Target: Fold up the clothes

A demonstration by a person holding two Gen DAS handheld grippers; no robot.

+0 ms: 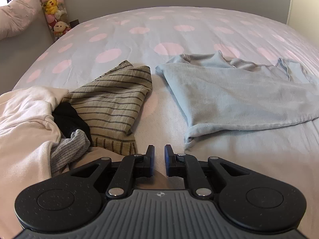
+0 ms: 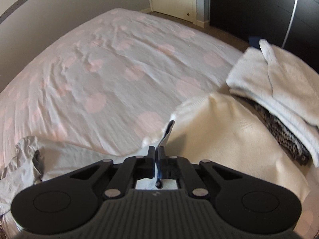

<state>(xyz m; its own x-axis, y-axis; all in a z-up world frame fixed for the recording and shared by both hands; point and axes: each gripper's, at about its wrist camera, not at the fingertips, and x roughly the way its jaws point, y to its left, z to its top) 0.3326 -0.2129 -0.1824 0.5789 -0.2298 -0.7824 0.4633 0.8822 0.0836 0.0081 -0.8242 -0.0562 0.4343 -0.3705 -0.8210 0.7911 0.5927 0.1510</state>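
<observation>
Left wrist view: the left hand-held gripper [image 1: 159, 155] is hovering with its jaws narrowly apart, holding nothing, over a polka-dot bed [image 1: 139, 39]. A light blue top [image 1: 239, 95] is lying flat ahead to the right; a striped garment [image 1: 115, 99] and cream clothes [image 1: 26, 115] are crowding the left edge.

Right wrist view: the right hand-held gripper [image 2: 156, 151] is pinching a cream garment [image 2: 225, 131]. Open bedding is stretching ahead to the left; folded clothes [image 2: 279, 83] are sitting at the right edge.

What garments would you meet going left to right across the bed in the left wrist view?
cream garment → black garment → striped shirt → light blue top
</observation>
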